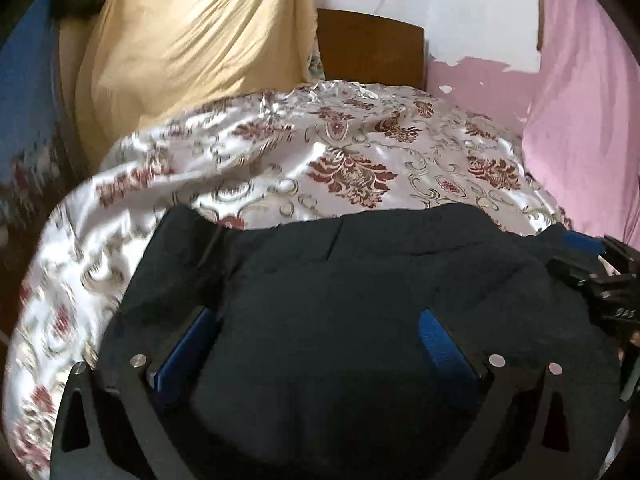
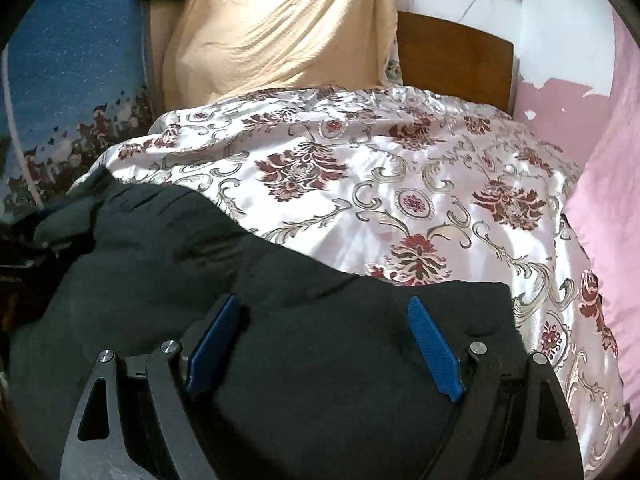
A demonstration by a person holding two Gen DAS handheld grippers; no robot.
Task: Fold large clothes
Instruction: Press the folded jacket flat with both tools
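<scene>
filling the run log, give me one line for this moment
stage: folding | left gripper: open over black garment | right gripper: open over it | surface: floral bedspread

hand-held grippers: 2 (image 1: 320, 328) (image 2: 324, 312) | dark garment (image 1: 360, 280): 1 | floral bedspread (image 1: 320, 152): 1

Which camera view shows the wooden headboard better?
The right wrist view: the wooden headboard appears larger and sharper there, above the floral bedspread, with its top edge and right side visible. The left wrist view shows the same headboard smaller and slightly blurred.
</scene>
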